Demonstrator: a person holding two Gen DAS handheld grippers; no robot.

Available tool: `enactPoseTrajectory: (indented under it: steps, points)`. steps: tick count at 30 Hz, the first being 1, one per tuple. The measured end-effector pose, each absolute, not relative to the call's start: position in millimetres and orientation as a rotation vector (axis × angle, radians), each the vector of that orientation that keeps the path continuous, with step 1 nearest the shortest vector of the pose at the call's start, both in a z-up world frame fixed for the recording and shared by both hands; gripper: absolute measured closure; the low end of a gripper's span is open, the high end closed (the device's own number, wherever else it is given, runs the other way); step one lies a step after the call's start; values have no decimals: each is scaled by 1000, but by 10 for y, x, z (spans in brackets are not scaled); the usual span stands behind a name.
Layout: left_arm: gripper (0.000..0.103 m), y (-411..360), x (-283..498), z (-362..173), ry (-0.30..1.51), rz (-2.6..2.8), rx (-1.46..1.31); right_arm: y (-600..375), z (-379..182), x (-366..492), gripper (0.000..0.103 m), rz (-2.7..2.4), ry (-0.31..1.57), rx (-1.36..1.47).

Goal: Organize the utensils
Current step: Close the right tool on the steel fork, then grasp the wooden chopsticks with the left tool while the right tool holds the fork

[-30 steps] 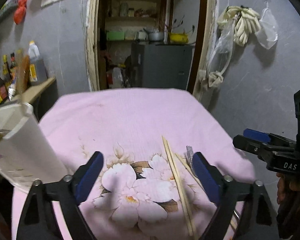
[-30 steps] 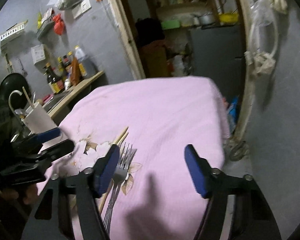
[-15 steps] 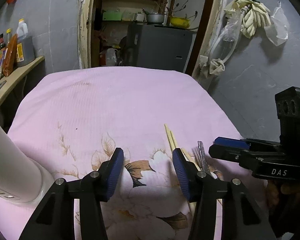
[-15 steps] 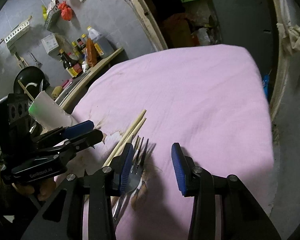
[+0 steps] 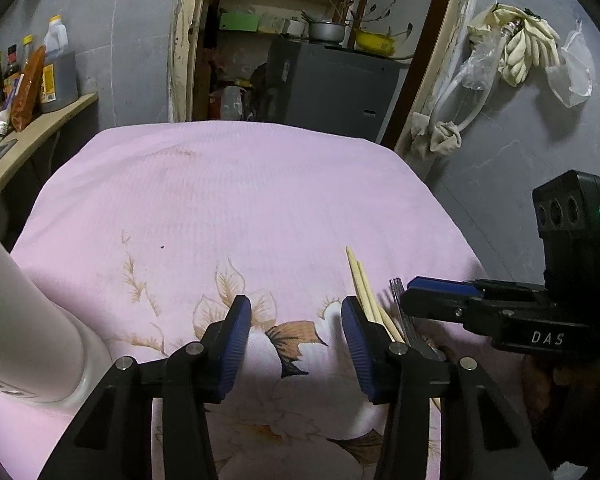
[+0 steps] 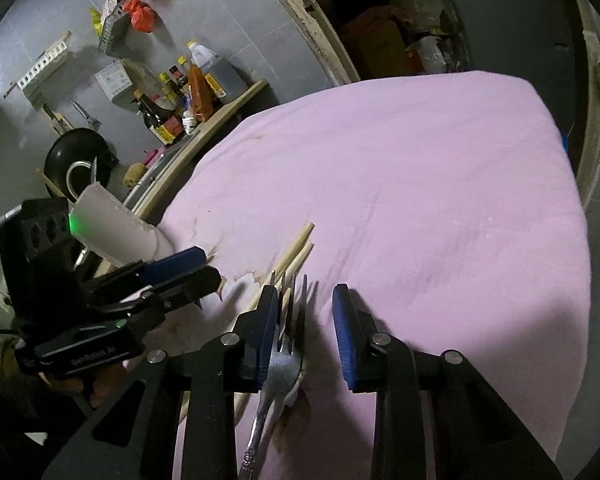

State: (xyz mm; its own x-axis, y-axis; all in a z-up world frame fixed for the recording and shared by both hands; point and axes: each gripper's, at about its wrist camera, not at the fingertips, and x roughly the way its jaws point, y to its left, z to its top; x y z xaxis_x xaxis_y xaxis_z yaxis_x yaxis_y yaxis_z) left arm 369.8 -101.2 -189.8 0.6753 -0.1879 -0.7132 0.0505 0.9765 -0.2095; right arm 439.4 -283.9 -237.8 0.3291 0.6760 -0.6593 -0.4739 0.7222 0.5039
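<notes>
Pink flowered tablecloth (image 6: pixel 440 168) carries a silver metal fork (image 6: pixel 282 354) beside pale wooden chopsticks (image 6: pixel 296 250); my right gripper (image 6: pixel 306 326), spread, straddles the fork, and I judge closing comes next, while my left gripper (image 5: pixel 296 340) hangs spread, holding nothing

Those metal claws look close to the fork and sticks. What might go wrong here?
The right gripper straddles the forks, with the chopsticks right beside its left finger; closing might snag a chopstick too. The forks look stacked, so one may slip free. The white holder sits tilted near the left gripper and could be bumped.
</notes>
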Motion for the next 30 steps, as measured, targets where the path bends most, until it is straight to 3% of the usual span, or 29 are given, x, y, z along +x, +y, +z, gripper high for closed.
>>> enactPoseTrajectory:
  steps: [13, 20, 30]
  points:
    - [59, -904, 3693, -1904, 821, -85, -217, -2730, -2409, 4477, 78, 841, 1008, 260]
    - [59, -883, 3703, -1916, 827, -83, -225, -2688, -2457, 4464, 102, 839, 1040, 252]
    - [59, -903, 3689, -1876, 839, -106, -212, -2981, -2413, 4298, 102, 764, 1007, 321]
